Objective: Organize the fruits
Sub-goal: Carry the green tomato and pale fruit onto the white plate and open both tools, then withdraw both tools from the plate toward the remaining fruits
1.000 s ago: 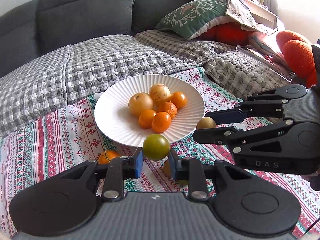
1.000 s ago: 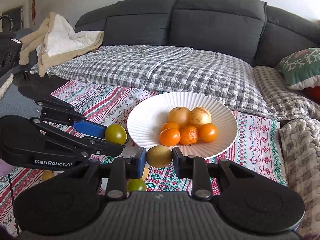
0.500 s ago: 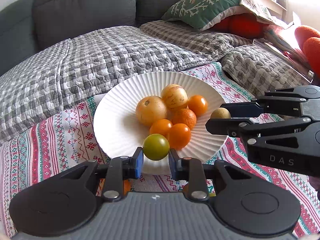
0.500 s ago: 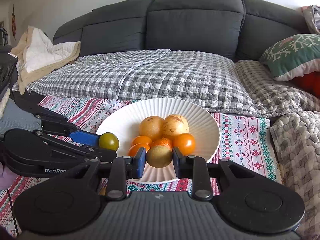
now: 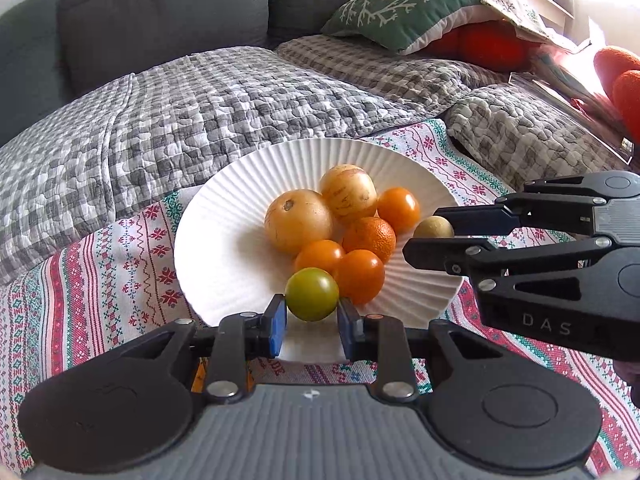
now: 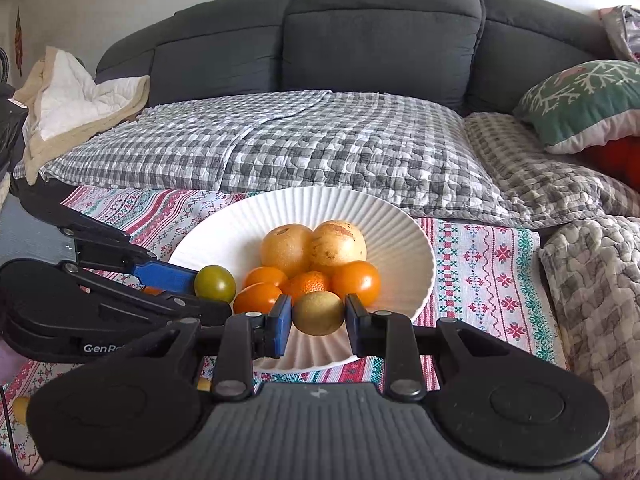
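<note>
A white ribbed plate (image 5: 224, 216) (image 6: 404, 240) on a patterned cloth holds several orange and yellow fruits (image 5: 298, 220) (image 6: 286, 250). My left gripper (image 5: 311, 322) is shut on a green tomato (image 5: 311, 294), held over the plate's near edge beside the pile; it also shows in the right wrist view (image 6: 215, 283). My right gripper (image 6: 318, 320) is shut on a yellow-brown round fruit (image 6: 318, 313), held over the plate's front edge; that fruit shows in the left wrist view (image 5: 433, 227) at the plate's right side.
The patterned cloth (image 6: 492, 264) lies on a grey sofa with a checked quilt (image 6: 320, 144). A green cushion (image 6: 588, 100) and orange cushions (image 5: 618, 76) lie right. Loose fruits show low left, a yellow one (image 6: 20, 410) and an orange one (image 5: 199, 376) under my left gripper.
Both grippers have moved forward over the plate with their fruits still held. The green tomato and the yellow-brown fruit now hang beside the pile.
</note>
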`<state>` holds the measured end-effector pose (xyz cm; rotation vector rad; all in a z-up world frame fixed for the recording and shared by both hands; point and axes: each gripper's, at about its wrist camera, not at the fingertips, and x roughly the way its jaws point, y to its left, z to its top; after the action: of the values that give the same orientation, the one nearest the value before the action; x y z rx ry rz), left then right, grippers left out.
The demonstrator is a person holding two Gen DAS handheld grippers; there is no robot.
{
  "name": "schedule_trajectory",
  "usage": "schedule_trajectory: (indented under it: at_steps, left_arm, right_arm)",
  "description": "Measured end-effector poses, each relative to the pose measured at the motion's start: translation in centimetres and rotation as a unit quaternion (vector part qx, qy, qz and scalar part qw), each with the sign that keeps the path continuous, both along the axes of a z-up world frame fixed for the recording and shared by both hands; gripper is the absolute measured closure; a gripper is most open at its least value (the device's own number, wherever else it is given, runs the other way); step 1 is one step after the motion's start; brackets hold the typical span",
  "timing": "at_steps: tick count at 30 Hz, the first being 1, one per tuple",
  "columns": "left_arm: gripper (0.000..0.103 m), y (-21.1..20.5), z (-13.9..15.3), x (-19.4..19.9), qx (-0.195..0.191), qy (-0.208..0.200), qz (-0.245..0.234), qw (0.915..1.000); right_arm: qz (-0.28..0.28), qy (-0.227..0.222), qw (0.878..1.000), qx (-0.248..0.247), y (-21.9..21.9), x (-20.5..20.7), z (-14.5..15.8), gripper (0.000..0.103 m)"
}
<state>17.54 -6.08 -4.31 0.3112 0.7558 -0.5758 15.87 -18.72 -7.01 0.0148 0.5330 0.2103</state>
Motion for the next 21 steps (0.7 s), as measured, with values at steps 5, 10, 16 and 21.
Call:
schedule_trajectory:
  at_steps: [5,10,16,21]
  left_arm:
    - [0.083,0.0,0.0,-0.1,0.0,-0.003,0.0,1.0]
    - [0.069,0.0,0.2,-0.4,0.001,-0.012,0.001,0.9999]
    - [0.058,0.1,0.7,-0.9,-0.003,-0.018,0.002,0.9998]
    - [0.053,0.4,1.2,-1.6,-0.007,-0.02,0.005,0.9998]
  right_arm:
    - [0.001,0.0,1.0,-0.001,0.0,0.0,-0.1,0.076]
    - [-0.004,-0.002,1.0,0.003,-0.2,-0.1,0.2,0.066]
    - [-0.006,-0.004,1.0,0.003,-0.5,-0.6,0.6,0.062]
    - [-0.006,-0.005,1.0,0.002,-0.6,-1.2,1.0,0.06]
